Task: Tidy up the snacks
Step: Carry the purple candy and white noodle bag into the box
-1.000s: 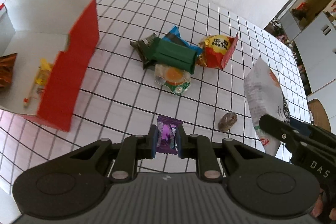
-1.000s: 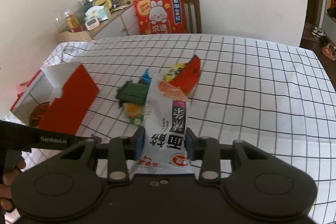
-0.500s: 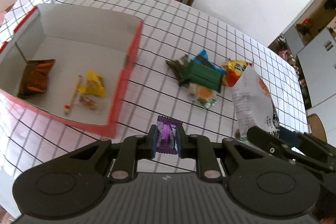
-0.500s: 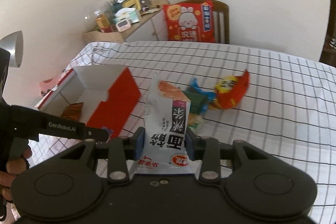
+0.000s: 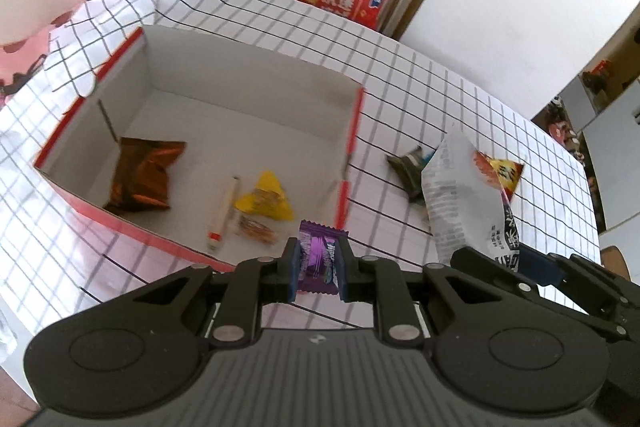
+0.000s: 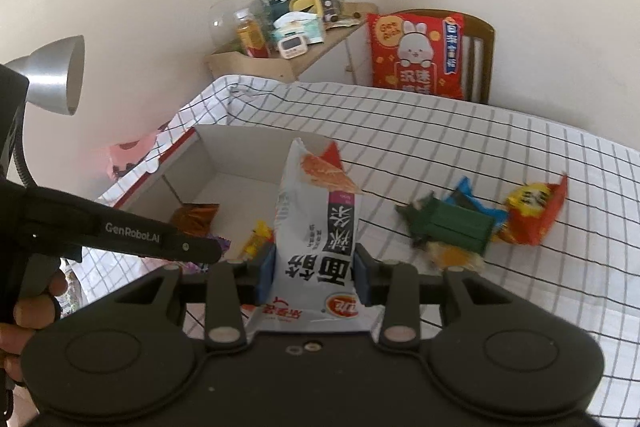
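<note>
Purple foil shows between the blue pads of the left gripper: its jaws are pinched shut on a small purple candy, the wrapper standing up lengthwise out of the grip. The right gripper is closed on a tall white snack bag, held near its bottom seam so that its long axis runs up and away from the jaws, the top tilting toward the box.

The open red box sits on the checked tablecloth, white inside, with a brown foil packet, a yellow packet, a thin stick and a small clear-wrapped sweet already on its floor. In the left wrist view the candy hangs just at the box's near right corner, over the rim rather than clearly over the floor; the box interior lies ahead and to the left of those jaws. From the right wrist view the white bag stands in front of the box's right wall, with the opening beyond it and to the left.

My judgement is that the left hand is the nearer one to a drop, needing only a short carry forward and left. The right hand has farther to go, and the left gripper's arm crosses between it and the box.

Still on the cloth to the right, well apart from the box, lie a green packet, a blue packet and a red-and-yellow bag.
</note>
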Motion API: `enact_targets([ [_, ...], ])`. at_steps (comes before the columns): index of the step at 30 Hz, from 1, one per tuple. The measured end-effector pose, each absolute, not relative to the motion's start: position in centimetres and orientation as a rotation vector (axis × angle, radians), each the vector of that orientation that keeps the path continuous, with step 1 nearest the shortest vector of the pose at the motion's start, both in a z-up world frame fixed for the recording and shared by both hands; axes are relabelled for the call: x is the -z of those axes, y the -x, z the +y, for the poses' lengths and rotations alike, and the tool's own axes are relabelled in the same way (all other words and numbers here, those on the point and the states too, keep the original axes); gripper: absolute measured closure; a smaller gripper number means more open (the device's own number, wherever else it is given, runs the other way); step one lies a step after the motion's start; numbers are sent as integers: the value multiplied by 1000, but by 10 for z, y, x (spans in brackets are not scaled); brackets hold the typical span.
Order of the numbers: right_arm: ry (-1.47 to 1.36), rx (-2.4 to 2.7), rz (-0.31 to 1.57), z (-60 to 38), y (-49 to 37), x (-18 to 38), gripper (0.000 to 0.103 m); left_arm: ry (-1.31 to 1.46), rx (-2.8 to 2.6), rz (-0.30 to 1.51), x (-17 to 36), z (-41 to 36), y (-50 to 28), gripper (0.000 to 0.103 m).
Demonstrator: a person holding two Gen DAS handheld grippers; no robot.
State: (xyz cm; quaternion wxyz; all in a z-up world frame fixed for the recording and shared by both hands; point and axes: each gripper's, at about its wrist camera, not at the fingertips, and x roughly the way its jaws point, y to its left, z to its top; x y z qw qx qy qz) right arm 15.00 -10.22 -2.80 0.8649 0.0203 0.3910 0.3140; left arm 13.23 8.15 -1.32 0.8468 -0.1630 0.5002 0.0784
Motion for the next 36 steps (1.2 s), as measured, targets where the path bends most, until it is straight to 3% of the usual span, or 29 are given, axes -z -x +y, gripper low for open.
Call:
enact_targets([
  [14, 1, -677, 834, -23, -177, 33, 65, 323, -265, 1034, 16, 159, -154, 85],
  [33, 181, -699, 895, 58, -232, 79, 65, 292, -309, 1132, 72, 203, -213, 85],
  [34, 194, -698, 901, 60, -232, 82, 66, 296, -307, 1144, 76, 204, -215, 85],
  [36, 206, -702, 915, 62, -234, 88, 79, 306, -309, 1170, 86, 205, -220, 85],
])
